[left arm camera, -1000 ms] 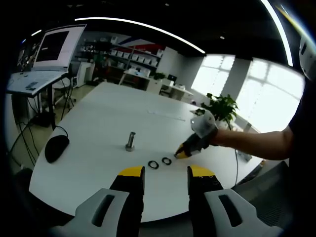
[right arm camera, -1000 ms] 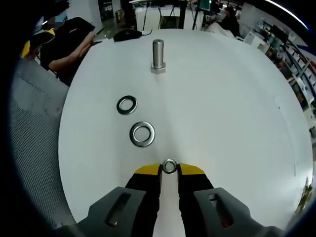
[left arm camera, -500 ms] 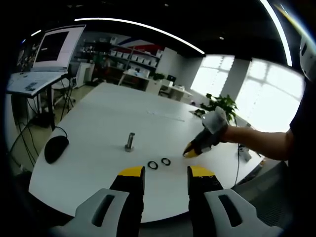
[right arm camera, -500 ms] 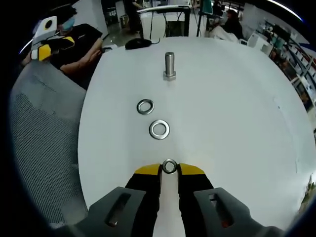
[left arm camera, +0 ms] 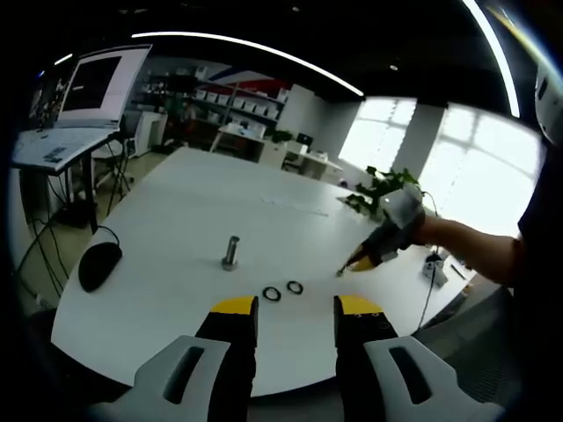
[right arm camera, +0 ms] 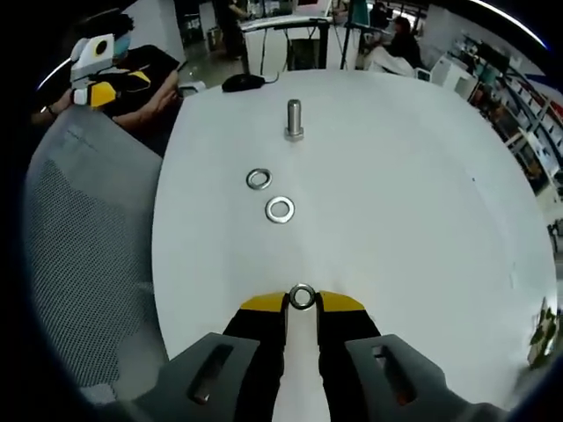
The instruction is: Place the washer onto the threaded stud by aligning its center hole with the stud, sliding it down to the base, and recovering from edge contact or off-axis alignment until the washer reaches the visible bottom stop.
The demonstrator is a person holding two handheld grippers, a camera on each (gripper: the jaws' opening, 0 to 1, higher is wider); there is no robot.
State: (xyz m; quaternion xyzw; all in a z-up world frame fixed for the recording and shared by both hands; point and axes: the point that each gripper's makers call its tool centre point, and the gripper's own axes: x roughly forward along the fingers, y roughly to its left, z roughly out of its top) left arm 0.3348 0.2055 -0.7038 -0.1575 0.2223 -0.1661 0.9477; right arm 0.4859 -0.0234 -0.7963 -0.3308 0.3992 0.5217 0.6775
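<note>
A steel threaded stud [right arm camera: 294, 120] [left arm camera: 231, 251] stands upright on the white table [right arm camera: 396, 202]. Two washers lie flat in front of it: one [right arm camera: 258, 179] nearer the stud, another [right arm camera: 280, 209] closer to me. In the left gripper view they show as two dark rings [left arm camera: 272, 294] [left arm camera: 294, 287]. My right gripper [right arm camera: 302, 299] is shut on a small washer [right arm camera: 302, 296] held between its yellow tips, lifted above the table. It appears in the left gripper view at the right [left arm camera: 354, 265], held by a gloved hand. My left gripper [left arm camera: 295, 306] is open over the near table edge.
A black mouse [left arm camera: 99, 264] lies at the table's left end. A grey mesh chair [right arm camera: 79, 255] stands beside the table edge. A laptop on a stand [left arm camera: 84, 110] and a potted plant [left arm camera: 387, 189] are beyond the table. A seated person [right arm camera: 132, 79] is at the far side.
My right gripper has lifted up and back with the small washer, away from the two washers and the stud, which look smaller now. The left gripper has stayed put.
</note>
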